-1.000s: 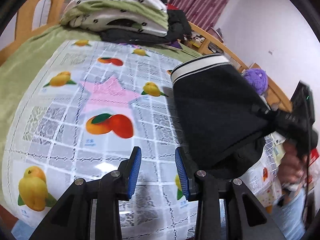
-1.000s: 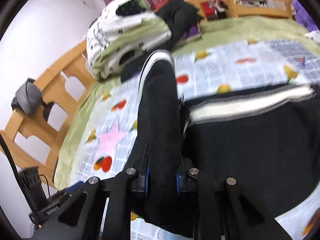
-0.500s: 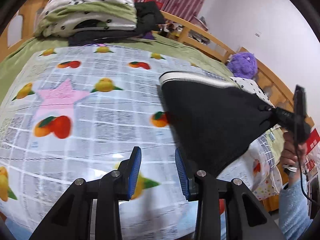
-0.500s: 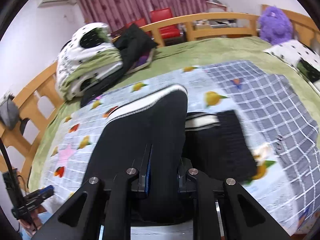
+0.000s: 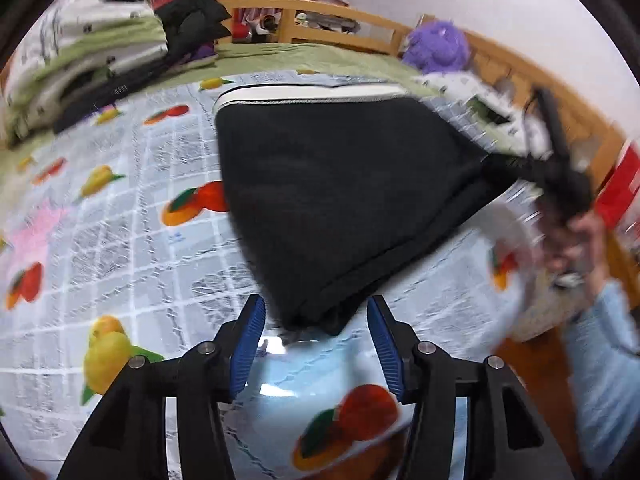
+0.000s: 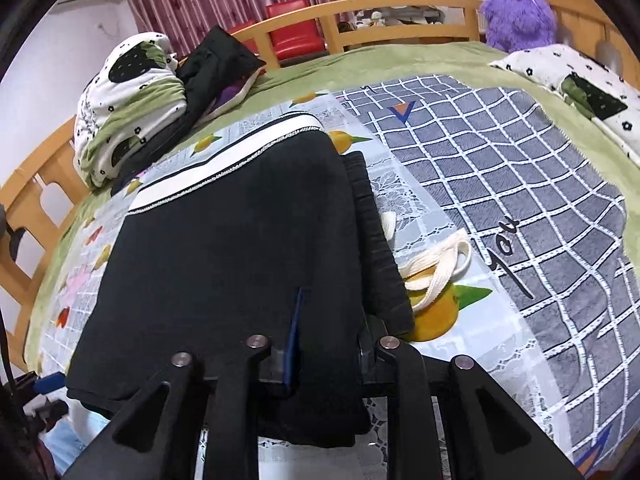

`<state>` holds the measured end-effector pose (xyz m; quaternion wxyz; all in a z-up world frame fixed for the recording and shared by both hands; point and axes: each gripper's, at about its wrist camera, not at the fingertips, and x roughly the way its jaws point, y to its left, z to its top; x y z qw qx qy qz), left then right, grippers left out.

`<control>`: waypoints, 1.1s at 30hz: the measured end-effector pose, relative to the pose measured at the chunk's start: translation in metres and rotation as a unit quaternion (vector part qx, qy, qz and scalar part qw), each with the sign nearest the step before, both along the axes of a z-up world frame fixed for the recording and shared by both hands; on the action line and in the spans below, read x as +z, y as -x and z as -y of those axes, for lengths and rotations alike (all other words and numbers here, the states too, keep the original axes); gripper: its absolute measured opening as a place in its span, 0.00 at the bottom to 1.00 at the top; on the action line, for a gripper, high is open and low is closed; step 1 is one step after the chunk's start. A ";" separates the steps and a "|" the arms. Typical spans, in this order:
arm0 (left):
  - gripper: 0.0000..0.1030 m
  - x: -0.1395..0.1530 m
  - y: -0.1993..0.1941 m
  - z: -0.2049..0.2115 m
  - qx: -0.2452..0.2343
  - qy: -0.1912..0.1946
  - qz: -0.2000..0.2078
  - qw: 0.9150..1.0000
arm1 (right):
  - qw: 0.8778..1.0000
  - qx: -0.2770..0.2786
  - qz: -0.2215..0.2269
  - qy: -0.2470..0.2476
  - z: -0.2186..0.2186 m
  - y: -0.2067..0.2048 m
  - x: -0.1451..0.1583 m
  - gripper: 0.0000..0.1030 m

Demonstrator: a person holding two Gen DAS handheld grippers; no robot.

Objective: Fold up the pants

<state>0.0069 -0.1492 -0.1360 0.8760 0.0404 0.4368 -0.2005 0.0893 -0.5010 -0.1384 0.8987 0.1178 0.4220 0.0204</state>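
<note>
Black pants (image 6: 224, 264) lie folded on a fruit-print sheet (image 5: 132, 216) spread over a bed, w/ one corner lifted off the sheet. Fabric looks like soft, thick knit: matte, limp, drapes into a slack triangle where it hangs. Prob. light and not slippery; it will sag and unfold if held at one point only.

Right gripper (image 6: 326, 344) pinches a near corner of the pants, its blue pad pressed into the cloth. Seen from the left wrist view, that same gripper (image 5: 516, 168) pulls the fabric taut to the right of the pants, blurred by motion.

Left gripper (image 5: 316, 344) hovers just near the pants' lowest hanging corner, fingers spread wide, holding nothing. Its pads (image 5: 248, 344) are ribbed blue rubber.

Far edge of the pants has a white striped band (image 6: 224, 168), flat and firmer-looking than the rest. Ribbed black waistband (image 6: 376, 240) shows on the pants' right side, w/ a cream flat drawstring (image 6: 436, 268) looped on the sheet just beside it.

Best hold, in my judgement: the thick seamed corners or hem edge, one gripper per corner, so the layers stay together.

Beyond the pants: a stack of bedding (image 6: 128, 108), a grey checked blanket (image 6: 500, 184) to the right, a purple plush toy (image 6: 516, 8) by the wooden bed rail (image 6: 400, 12).
</note>
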 end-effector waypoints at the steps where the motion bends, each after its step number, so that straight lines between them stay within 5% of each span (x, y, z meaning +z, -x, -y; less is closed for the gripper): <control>1: 0.49 -0.004 -0.002 0.005 0.012 -0.023 0.009 1.000 | 1.000 0.000 0.001 0.004 -0.001 0.002 0.002 0.23; 4: 0.49 -0.020 -0.018 0.014 0.035 -0.056 0.001 0.998 | 1.000 -0.001 -0.002 0.014 -0.003 0.005 0.001 0.25; 5: 0.42 -0.030 -0.027 0.017 0.045 -0.065 -0.015 0.997 | 1.000 -0.004 -0.006 0.011 -0.001 0.005 -0.002 0.25; 6: 0.22 -0.035 -0.031 0.016 0.044 -0.052 -0.027 0.997 | 1.000 -0.007 -0.007 0.008 -0.001 0.005 -0.003 0.23; 8: 0.15 -0.028 -0.033 0.007 0.065 -0.019 -0.021 0.998 | 1.000 -0.009 -0.007 0.000 0.000 0.009 -0.001 0.18; 11: 0.13 0.001 -0.028 -0.032 0.105 0.040 0.036 0.993 | 0.999 -0.007 0.006 -0.041 0.003 0.023 0.009 0.16; 15: 0.13 -0.008 -0.031 -0.069 0.114 0.052 0.010 0.992 | 0.999 0.019 -0.016 -0.047 -0.022 0.035 -0.011 0.17; 19: 0.20 -0.033 -0.025 -0.082 0.072 0.058 -0.033 0.995 | 0.999 0.033 -0.008 0.038 -0.048 0.045 -0.004 0.23; 22: 0.38 -0.019 -0.002 -0.099 0.057 0.046 0.006 0.997 | 0.999 0.030 0.013 0.035 -0.043 0.050 0.015 0.26; 25: 0.49 -0.004 0.007 -0.130 0.069 0.061 0.025 0.995 | 0.997 0.011 0.043 0.056 -0.034 0.046 0.031 0.40; 29: 0.49 0.011 -0.025 -0.148 0.092 0.103 0.013 0.990 | 0.998 -0.020 0.042 0.032 -0.017 0.014 0.035 0.45; 33: 0.50 0.011 -0.083 -0.120 0.066 0.136 -0.023 0.988 | 1.000 -0.022 -0.018 0.012 -0.015 -0.035 0.008 0.55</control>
